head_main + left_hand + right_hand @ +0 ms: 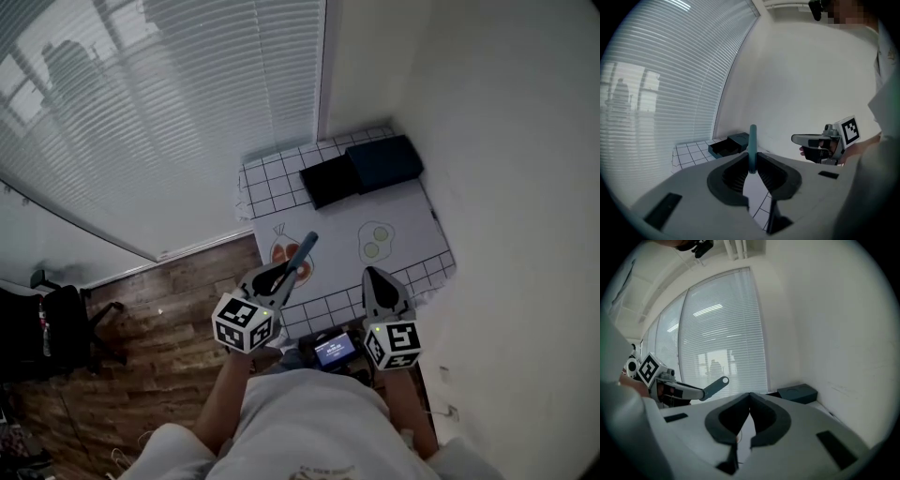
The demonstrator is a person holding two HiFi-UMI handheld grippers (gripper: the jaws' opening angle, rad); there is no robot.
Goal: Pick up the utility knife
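Note:
The utility knife (303, 251) is a slim blue-grey handle. My left gripper (284, 273) is shut on its lower end, held in the air above the near edge of the table (412, 234). In the left gripper view the utility knife (753, 144) stands upright between the pads of the left gripper (752, 169). My right gripper (371, 274) hovers beside it to the right, shut with nothing in it. In the right gripper view the tips of the right gripper (750, 396) meet, and the knife (716, 385) shows at the left.
A white grid-pattern cloth with fried-egg prints covers the small table. A dark open box (362, 169) lies at its far end. Window blinds (169, 103) run along the left and a white wall along the right. A black chair (52, 328) stands on the wood floor.

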